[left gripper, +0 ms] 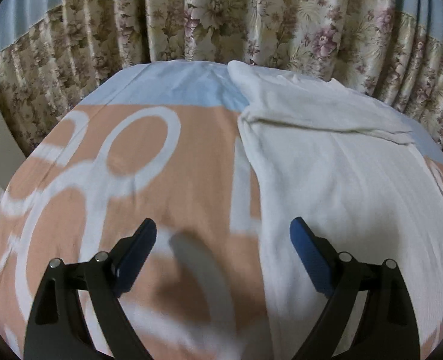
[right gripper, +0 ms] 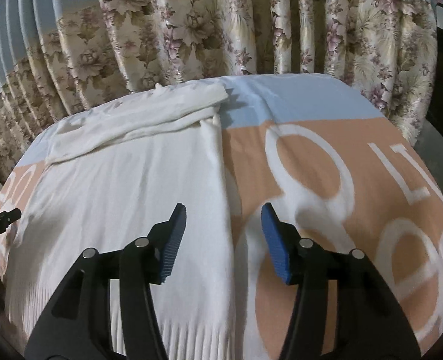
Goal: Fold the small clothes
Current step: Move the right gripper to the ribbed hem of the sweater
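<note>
Flowery cloth hangs at the back: a big curtain point(left gripper: 221, 15) with pale brown leaves and pink blooms, falling in long folds behind everything. In front of it is a table cover point(left gripper: 167, 156) that is peach with big white loops and letters on it, and it has a light blue band along the far edge. On top of that cover lies a white shirt point(left gripper: 341, 180), spread out flat. It is made of ribbed cloth with thin lines running down it. One sleeve point(left gripper: 326, 114) is folded across the top of the shirt, near the blue band. From the left wrist camera the shirt fills the right side of the cover, and from the right wrist camera point(right gripper: 125, 180) it fills the left side, so the shirt sits between the two tools. The left gripper point(left gripper: 224, 237) is spread wide with nothing between its blue pads point(left gripper: 310, 258); one pad is over the peach cover and the other is over the edge of the shirt. The right gripper point(right gripper: 224, 231) is also spread wide and holds nothing, and the long side edge of the shirt runs right under the gap between its fingers point(right gripper: 173, 240).
</note>
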Demonstrator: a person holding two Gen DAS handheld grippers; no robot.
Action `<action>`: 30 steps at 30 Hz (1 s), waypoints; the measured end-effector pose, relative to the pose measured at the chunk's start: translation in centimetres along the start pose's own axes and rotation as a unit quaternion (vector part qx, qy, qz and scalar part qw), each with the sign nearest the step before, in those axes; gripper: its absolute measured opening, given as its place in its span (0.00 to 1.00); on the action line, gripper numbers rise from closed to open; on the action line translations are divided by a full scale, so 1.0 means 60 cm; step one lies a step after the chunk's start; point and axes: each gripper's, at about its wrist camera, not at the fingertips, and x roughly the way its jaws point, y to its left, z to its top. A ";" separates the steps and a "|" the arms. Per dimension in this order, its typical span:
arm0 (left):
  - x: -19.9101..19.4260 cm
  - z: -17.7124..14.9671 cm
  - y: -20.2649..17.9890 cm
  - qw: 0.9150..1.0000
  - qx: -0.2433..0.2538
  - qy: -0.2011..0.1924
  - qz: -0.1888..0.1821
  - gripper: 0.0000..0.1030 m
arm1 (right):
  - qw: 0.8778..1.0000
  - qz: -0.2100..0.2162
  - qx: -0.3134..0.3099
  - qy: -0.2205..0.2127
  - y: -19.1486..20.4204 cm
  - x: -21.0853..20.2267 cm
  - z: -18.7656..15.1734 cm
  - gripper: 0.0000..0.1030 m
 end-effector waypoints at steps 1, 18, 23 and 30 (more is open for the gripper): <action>-0.019 -0.019 0.000 1.000 -0.008 -0.003 -0.002 0.89 | 1.000 -0.001 -0.003 -0.001 0.002 -0.008 -0.009 0.53; -0.115 -0.137 -0.019 1.000 -0.010 0.001 0.008 0.89 | 0.999 -0.032 -0.007 0.037 0.002 -0.068 -0.108 0.68; -0.111 -0.147 -0.023 1.000 -0.010 0.014 0.011 0.89 | 0.998 -0.028 -0.005 0.052 0.005 -0.068 -0.119 0.73; -0.104 -0.150 -0.028 1.000 0.000 0.022 0.015 0.89 | 0.996 -0.024 -0.019 0.080 0.016 -0.057 -0.131 0.78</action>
